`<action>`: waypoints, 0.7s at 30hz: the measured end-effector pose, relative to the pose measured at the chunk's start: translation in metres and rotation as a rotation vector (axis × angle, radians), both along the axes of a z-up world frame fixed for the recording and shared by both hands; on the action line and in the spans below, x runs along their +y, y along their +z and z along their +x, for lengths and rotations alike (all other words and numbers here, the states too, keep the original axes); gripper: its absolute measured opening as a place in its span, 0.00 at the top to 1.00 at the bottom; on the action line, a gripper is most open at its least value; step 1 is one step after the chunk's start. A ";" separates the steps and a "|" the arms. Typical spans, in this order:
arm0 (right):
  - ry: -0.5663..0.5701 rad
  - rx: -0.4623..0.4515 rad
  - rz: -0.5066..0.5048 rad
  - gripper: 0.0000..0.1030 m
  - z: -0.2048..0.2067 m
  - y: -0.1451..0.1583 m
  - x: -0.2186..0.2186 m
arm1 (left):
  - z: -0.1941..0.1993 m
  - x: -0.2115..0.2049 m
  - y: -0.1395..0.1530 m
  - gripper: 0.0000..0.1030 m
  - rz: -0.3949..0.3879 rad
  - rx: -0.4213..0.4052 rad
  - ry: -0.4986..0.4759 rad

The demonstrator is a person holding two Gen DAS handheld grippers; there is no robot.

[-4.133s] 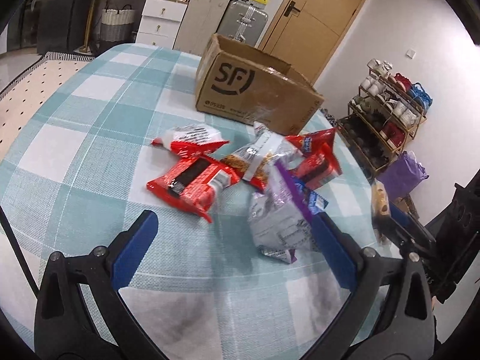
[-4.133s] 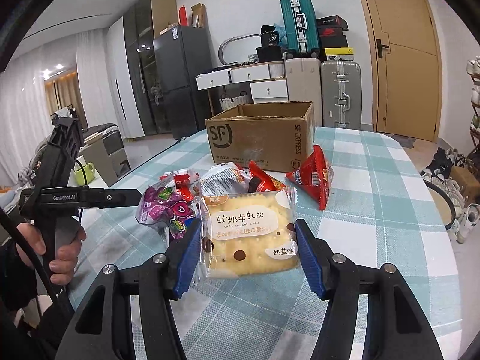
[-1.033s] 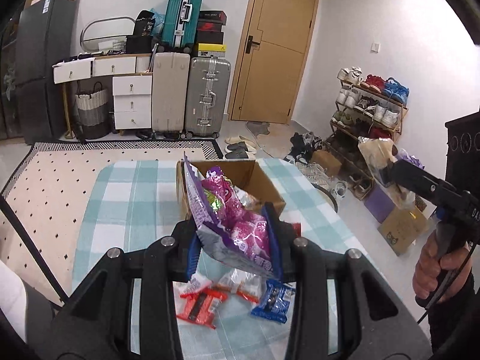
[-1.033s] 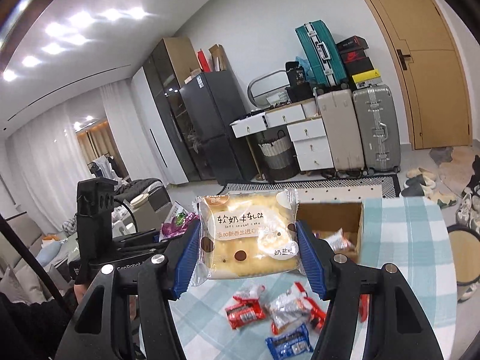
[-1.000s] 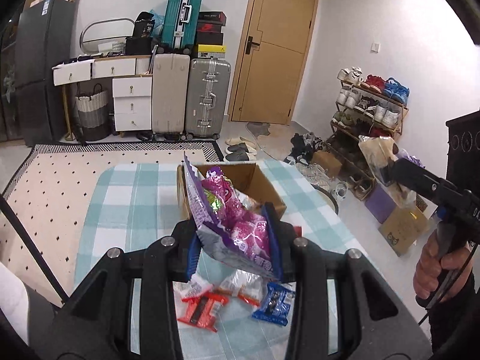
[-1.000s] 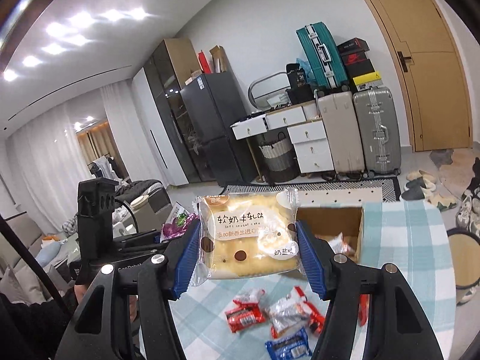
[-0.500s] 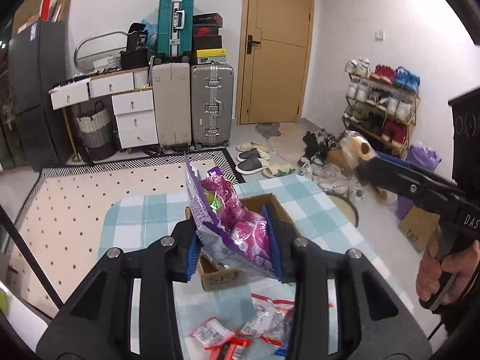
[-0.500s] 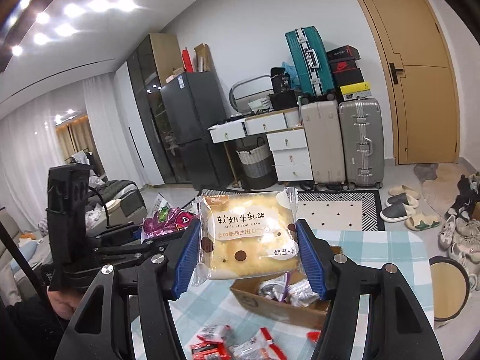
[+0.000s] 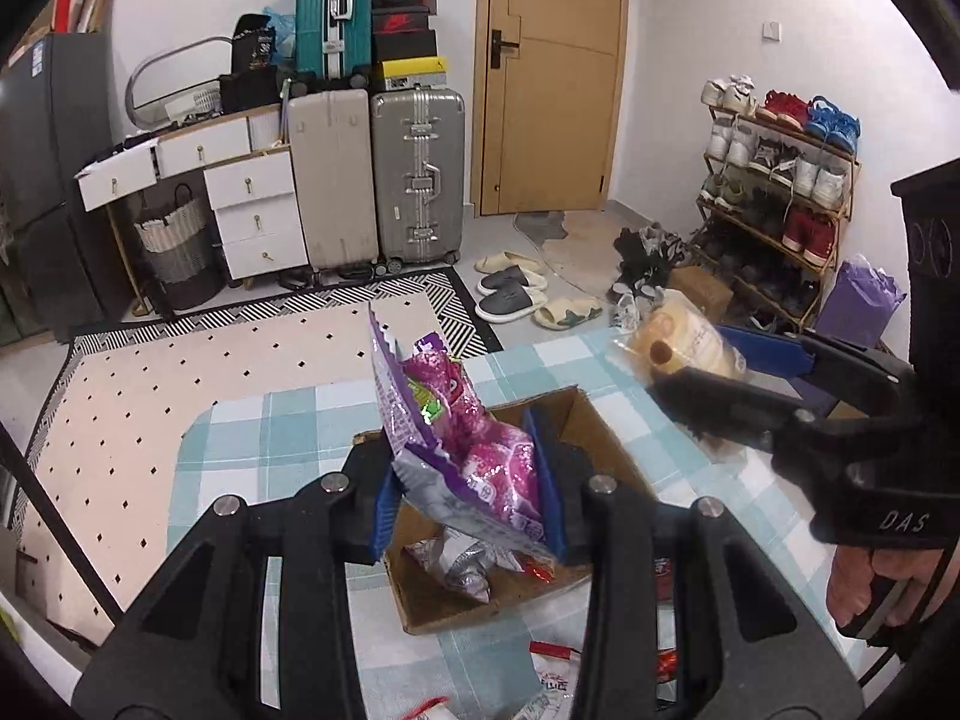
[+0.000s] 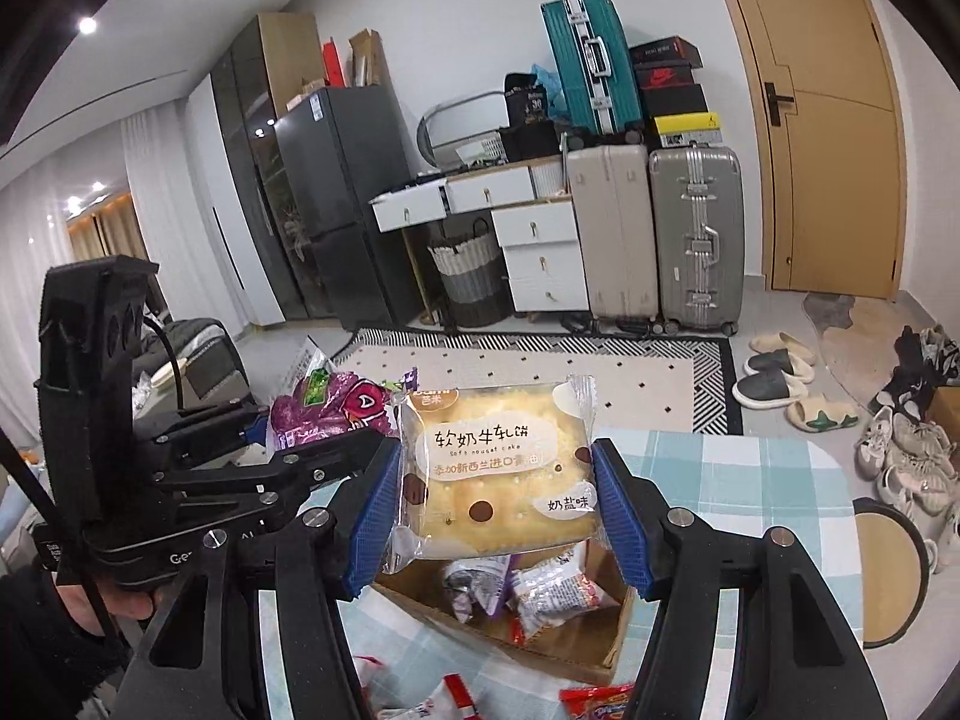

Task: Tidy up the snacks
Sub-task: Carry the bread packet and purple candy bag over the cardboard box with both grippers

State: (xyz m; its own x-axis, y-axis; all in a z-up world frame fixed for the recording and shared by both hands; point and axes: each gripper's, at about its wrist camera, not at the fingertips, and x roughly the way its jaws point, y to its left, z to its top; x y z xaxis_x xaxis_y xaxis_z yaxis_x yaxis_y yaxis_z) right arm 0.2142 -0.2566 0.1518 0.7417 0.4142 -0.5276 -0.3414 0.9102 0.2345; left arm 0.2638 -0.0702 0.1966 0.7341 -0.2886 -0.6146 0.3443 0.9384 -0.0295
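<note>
Cake pack point(image 10: 495, 468) labelled "Soft nougat cake", right gripper point(image 10: 495, 516) jaws clamping it

The snack bag point(image 9: 474, 450) is purple and pink. The cake pack point(image 10: 498, 468) is yellow. The surface point(image 9: 252, 450) has teal and white checks.

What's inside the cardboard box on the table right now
The cardboard box holds a few packets: a silvery purple one beside a white and red one. The nougat cake pack in the right gripper covers the far part, so anything there is hidden.
</note>
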 end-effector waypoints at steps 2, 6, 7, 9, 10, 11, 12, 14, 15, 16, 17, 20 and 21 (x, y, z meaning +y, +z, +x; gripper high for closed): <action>-0.003 0.022 -0.010 0.39 0.010 -0.013 -0.001 | 0.014 -0.003 -0.017 0.66 0.020 0.018 0.000; -0.003 0.071 -0.025 0.39 0.028 -0.043 -0.003 | 0.036 -0.008 -0.046 0.66 0.020 0.053 -0.012; -0.001 0.079 -0.028 0.39 0.031 -0.049 -0.003 | 0.041 -0.008 -0.051 0.66 0.013 0.059 -0.017; 0.000 0.097 -0.032 0.39 0.036 -0.060 -0.005 | 0.055 -0.008 -0.063 0.66 -0.002 0.086 -0.026; 0.002 0.110 -0.032 0.39 0.039 -0.067 -0.005 | 0.060 -0.008 -0.069 0.66 -0.007 0.096 -0.021; 0.004 0.121 -0.037 0.39 0.041 -0.072 -0.005 | 0.064 -0.008 -0.074 0.66 -0.009 0.105 -0.018; 0.004 0.126 -0.039 0.39 0.043 -0.076 -0.005 | 0.069 -0.009 -0.080 0.66 -0.016 0.118 -0.021; 0.008 0.135 -0.038 0.39 0.047 -0.084 -0.005 | 0.080 -0.011 -0.091 0.66 -0.009 0.128 -0.017; 0.006 0.139 -0.036 0.39 0.049 -0.088 -0.005 | 0.084 -0.013 -0.096 0.66 -0.009 0.137 -0.017; 0.001 0.144 -0.028 0.39 0.051 -0.092 -0.006 | 0.087 -0.016 -0.101 0.66 -0.007 0.141 -0.019; 0.003 0.156 -0.020 0.39 0.053 -0.097 -0.006 | 0.087 -0.016 -0.106 0.66 -0.002 0.140 -0.022; 0.001 0.163 -0.024 0.39 0.056 -0.104 -0.005 | 0.091 -0.021 -0.117 0.66 0.017 0.143 -0.022; 0.002 0.166 -0.028 0.39 0.058 -0.107 -0.005 | 0.092 -0.021 -0.121 0.66 0.015 0.150 -0.024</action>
